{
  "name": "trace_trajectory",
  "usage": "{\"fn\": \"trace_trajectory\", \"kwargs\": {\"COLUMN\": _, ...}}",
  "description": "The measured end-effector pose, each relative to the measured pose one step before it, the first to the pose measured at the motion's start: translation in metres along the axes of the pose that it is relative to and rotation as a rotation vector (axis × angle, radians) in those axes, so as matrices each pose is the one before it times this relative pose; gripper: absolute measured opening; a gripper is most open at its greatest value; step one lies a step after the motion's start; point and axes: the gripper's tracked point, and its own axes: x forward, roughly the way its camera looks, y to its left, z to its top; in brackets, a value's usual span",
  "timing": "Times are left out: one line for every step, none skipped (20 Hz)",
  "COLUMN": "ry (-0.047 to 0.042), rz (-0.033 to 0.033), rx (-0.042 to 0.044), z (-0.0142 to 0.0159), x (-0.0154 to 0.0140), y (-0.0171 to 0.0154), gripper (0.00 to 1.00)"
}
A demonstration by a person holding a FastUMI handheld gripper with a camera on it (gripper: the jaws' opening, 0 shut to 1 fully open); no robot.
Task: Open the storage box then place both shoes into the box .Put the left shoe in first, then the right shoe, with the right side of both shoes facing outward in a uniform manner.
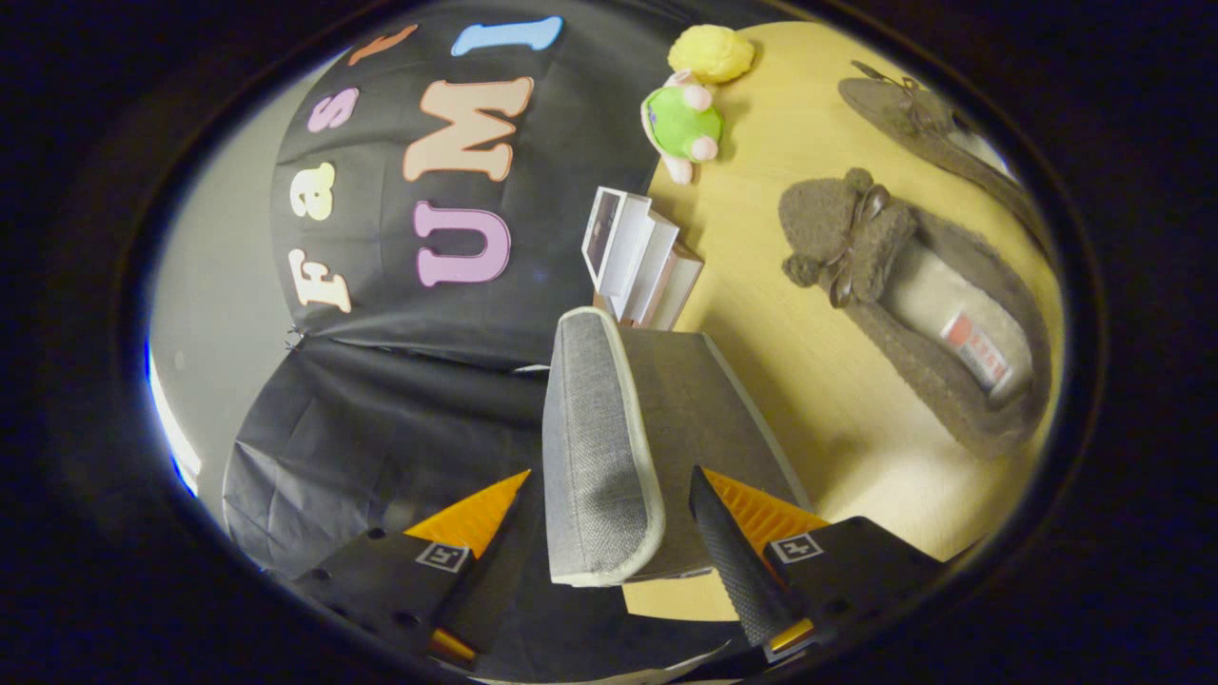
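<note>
The grey fabric storage box (709, 419) stands on the wooden table (790, 381) just ahead of my fingers. Its padded lid (599, 428), edged in pale trim, lies between my two fingers. My gripper (609, 473) is open, with a small gap on each side of the lid's rim. Two brown fuzzy shoes with bows lie on the table beyond the box. The nearer shoe (923, 314) shows its pale insole, and the farther shoe (928, 128) lies past it.
A green and yellow plush toy (690, 109) sits at the table's edge by the black cloth wall (400, 400). A small stack of white boxes (633, 257) stands right behind the storage box.
</note>
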Motion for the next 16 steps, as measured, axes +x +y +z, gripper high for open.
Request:
{"fn": "trace_trajectory", "kwargs": {"ry": 0.01299, "rz": 0.00083, "rx": 0.01175, "z": -0.0019, "x": 0.00071, "y": -0.00208, "gripper": 0.98}}
{"fn": "trace_trajectory", "kwargs": {"ry": 0.00815, "rz": 0.00166, "rx": 0.00981, "z": -0.00237, "x": 0.0016, "y": -0.00149, "gripper": 0.94}}
{"fn": "trace_trajectory", "kwargs": {"ry": 0.00836, "rz": -0.00135, "rx": 0.00933, "z": -0.00119, "x": 0.00186, "y": -0.00169, "gripper": 0.91}}
{"fn": "trace_trajectory", "kwargs": {"ry": 0.01527, "rz": 0.0, "rx": 0.00322, "z": -0.00364, "x": 0.00062, "y": -0.00075, "gripper": 0.87}}
{"fn": "trace_trajectory", "kwargs": {"ry": 0.02051, "rz": 0.00239, "rx": -0.00137, "z": -0.00335, "x": 0.0, "y": 0.00092, "gripper": 0.84}}
{"fn": "trace_trajectory", "kwargs": {"ry": 0.01601, "rz": 0.00528, "rx": -0.0064, "z": -0.00488, "x": 0.00102, "y": 0.00129, "gripper": 0.8}}
{"fn": "trace_trajectory", "kwargs": {"ry": -0.01828, "rz": 0.01239, "rx": 0.00986, "z": 0.00576, "x": 0.00246, "y": 0.00343, "gripper": 0.68}}
{"fn": "trace_trajectory", "kwargs": {"ry": -0.01592, "rz": 0.00611, "rx": -0.00396, "z": 0.00101, "x": -0.00143, "y": 0.00318, "gripper": 0.55}}
{"fn": "trace_trajectory", "kwargs": {"ry": -0.00947, "rz": 0.00524, "rx": -0.00304, "z": 0.00472, "x": -0.00172, "y": 0.00217, "gripper": 0.43}}
{"fn": "trace_trajectory", "kwargs": {"ry": 0.00726, "rz": 0.01037, "rx": -0.00139, "z": -0.00063, "x": 0.00032, "y": 0.0034, "gripper": 0.31}}
{"fn": "trace_trajectory", "kwargs": {"ry": -0.00401, "rz": 0.00543, "rx": -0.01074, "z": 0.00117, "x": -0.0009, "y": 0.00477, "gripper": 0.18}}
{"fn": "trace_trajectory", "kwargs": {"ry": 0.00653, "rz": -0.01042, "rx": -0.03345, "z": -0.00057, "x": 0.00147, "y": 0.00012, "gripper": 0.06}}
{"fn": "trace_trajectory", "kwargs": {"ry": 0.01314, "rz": -0.01063, "rx": -0.03276, "z": -0.00238, "x": -0.00242, "y": 0.00225, "gripper": 0.06}}
{"fn": "trace_trajectory", "kwargs": {"ry": 0.00563, "rz": -0.00778, "rx": -0.02535, "z": 0.00008, "x": -0.00102, "y": 0.00324, "gripper": 0.05}}
{"fn": "trace_trajectory", "kwargs": {"ry": 0.0104, "rz": 0.00593, "rx": -0.02344, "z": -0.00221, "x": -0.00215, "y": 0.00759, "gripper": 0.05}}
{"fn": "trace_trajectory", "kwargs": {"ry": 0.00114, "rz": 0.01494, "rx": -0.01618, "z": 0.00118, "x": -0.00076, "y": 0.01063, "gripper": 0.05}}
